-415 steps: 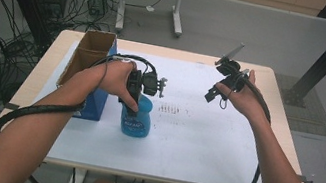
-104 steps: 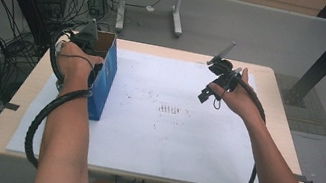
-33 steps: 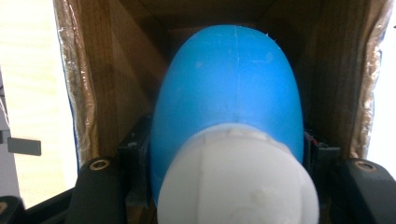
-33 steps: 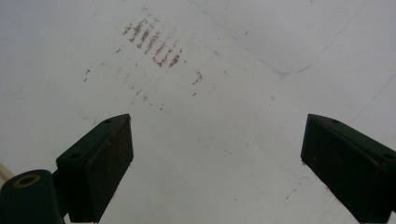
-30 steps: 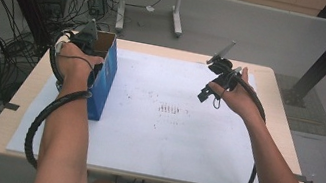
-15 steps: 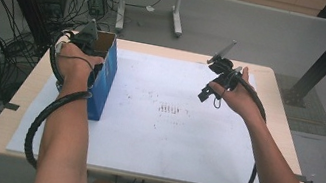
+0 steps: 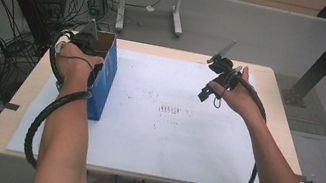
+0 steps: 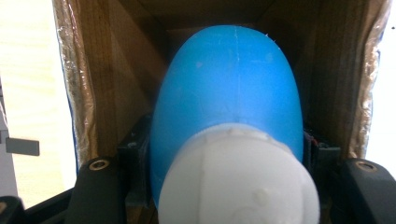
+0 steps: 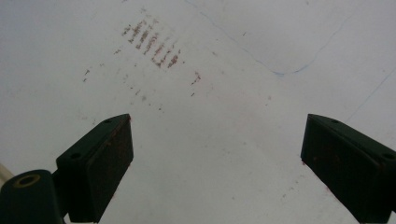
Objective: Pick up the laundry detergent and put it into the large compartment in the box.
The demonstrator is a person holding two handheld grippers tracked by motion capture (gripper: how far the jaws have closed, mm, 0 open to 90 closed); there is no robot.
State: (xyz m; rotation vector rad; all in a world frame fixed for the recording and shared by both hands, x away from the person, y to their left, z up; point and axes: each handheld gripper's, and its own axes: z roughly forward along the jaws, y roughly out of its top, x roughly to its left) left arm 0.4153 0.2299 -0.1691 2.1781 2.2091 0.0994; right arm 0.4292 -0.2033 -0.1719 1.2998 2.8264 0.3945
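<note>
Most of the job looks done, judging from how things lie: the blue plastic bottle with a white cap (image 8: 226, 116) is down inside the open-topped cardboard box with blue outer sides (image 7: 102, 78), which stands at the left of the high view on the white paper sheet (image 7: 168, 138) covering the light wooden table (image 7: 278, 117). In the left gripper view the bottle takes up the centre of the frame, its white cap nearest the camera at the bottom and its rounded blue body reaching up toward the brown inner walls of the box on either side. The left gripper (image 7: 88, 37) sits over the box opening in the upper left of the high view, and its black jaws press against the bottle's flanks at the lower corners of its own view, so it is clamped on the bottle. What seems to be left is the release: letting the jaws part and lifting the hand clear of the box (whether the bottle's base already rests on the box floor cannot be told, since the body hides it). The right gripper (image 7: 216, 78) hovers over the paper in the upper right of the high view, jaws spread wide and holding nothing, with a patch of reddish-brown smudges (image 9: 152, 42) on the sheet in the upper left of its view.
</note>
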